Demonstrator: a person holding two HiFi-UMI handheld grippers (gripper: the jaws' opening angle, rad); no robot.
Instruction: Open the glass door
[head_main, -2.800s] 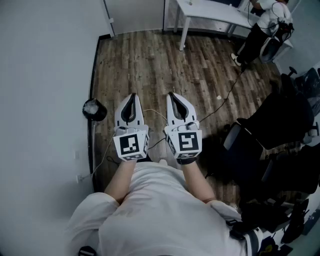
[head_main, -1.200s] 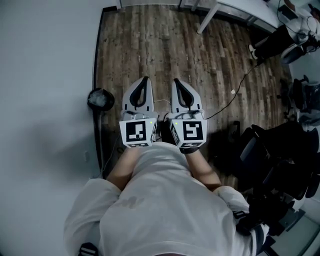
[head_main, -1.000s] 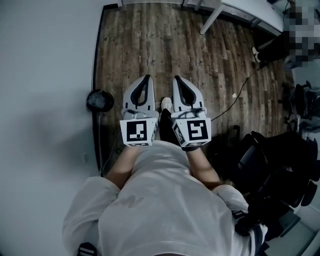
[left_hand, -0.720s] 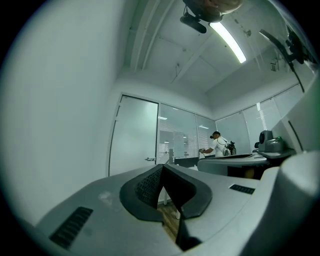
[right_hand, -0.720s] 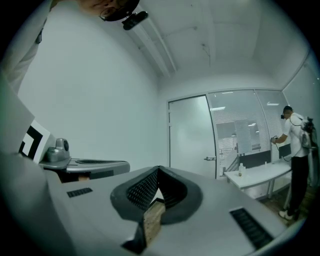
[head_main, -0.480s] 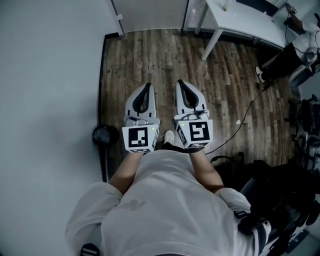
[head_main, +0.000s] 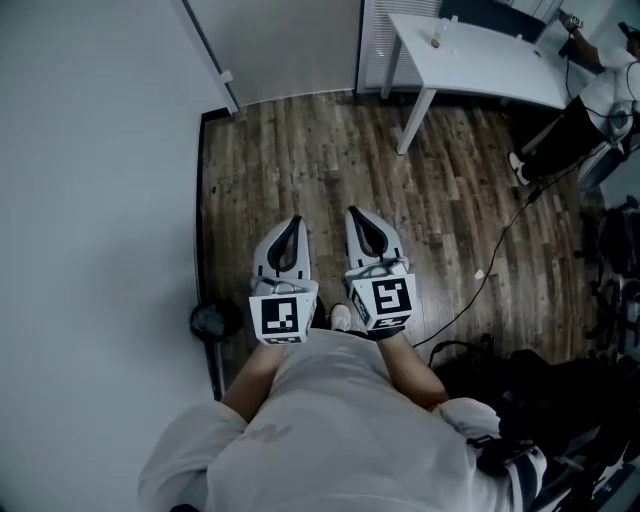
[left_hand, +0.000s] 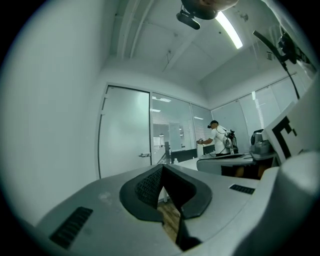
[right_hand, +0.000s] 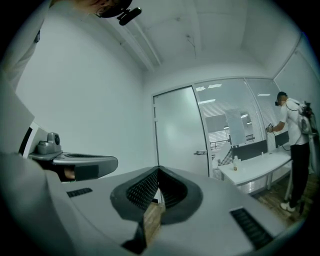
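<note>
The frosted glass door (left_hand: 125, 132) stands shut ahead, past the end of the white wall, with a small metal handle (left_hand: 145, 155) on its right edge. It also shows in the right gripper view as the door (right_hand: 180, 135) and its handle (right_hand: 201, 152). In the head view the door's lower part (head_main: 290, 50) and handle (head_main: 228, 76) sit at the top. My left gripper (head_main: 291, 221) and right gripper (head_main: 354, 212) are held side by side over the wood floor, pointing level at the door and well short of it. Both are shut, left (left_hand: 162, 166) and right (right_hand: 159, 168), with nothing between the jaws.
A white wall (head_main: 90, 200) runs along my left. A round black object (head_main: 212, 320) sits at its foot. A white table (head_main: 480, 50) with a small bottle (head_main: 437, 40) stands right of the door. Another person (head_main: 590, 110), a floor cable (head_main: 500, 240) and black chairs (head_main: 560, 400) are on the right.
I have walked forward along the wall. The door, its handle and the table have come into view ahead, and the round black object has slid back beside me. Both grippers stay shut.
</note>
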